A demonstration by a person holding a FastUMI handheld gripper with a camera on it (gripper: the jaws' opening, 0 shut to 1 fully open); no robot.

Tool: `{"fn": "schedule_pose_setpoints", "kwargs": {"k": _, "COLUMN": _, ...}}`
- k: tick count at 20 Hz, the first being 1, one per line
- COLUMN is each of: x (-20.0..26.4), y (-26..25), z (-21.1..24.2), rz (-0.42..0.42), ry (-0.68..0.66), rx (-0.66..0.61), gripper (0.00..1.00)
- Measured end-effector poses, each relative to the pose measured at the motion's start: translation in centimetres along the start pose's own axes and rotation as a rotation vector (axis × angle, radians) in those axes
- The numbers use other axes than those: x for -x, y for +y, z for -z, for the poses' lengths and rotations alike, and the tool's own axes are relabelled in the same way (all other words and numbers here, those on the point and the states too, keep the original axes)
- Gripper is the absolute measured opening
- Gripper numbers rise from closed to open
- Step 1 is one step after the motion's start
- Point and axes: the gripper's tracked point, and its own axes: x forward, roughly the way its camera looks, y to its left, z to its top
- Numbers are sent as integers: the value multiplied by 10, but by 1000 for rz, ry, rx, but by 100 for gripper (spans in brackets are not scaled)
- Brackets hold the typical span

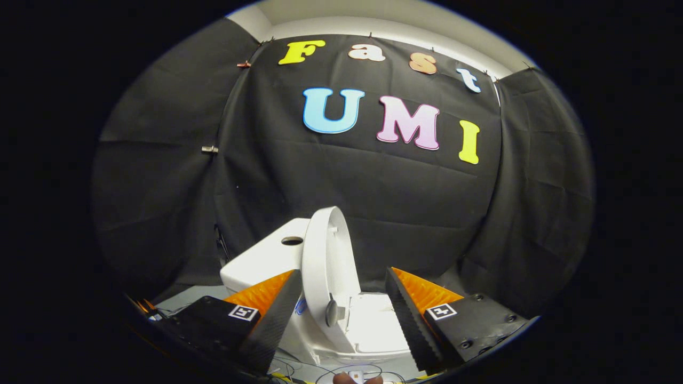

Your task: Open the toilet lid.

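Two ridged orange-and-black fingers of the gripper (341,314) stand spread apart, grasping nothing. Black creased cloth walls (160,186) enclose the booth. Left to right: a glossy white boxy toilet tank (261,261), then the smooth white oval plastic toilet lid (325,261), raised upright between the fingers.

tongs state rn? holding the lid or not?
Tongs: open, holding nothing; the raised toilet lid stands upright between the fingers, touching neither.
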Motion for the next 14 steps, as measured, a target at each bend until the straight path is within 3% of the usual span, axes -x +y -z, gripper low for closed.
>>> {"fn": "schedule_pose_setpoints", "kwargs": {"k": 14, "x": 62, "y": -88, "z": -113, "rz": 49, "ry": -103, "rx": -83, "gripper": 98}}
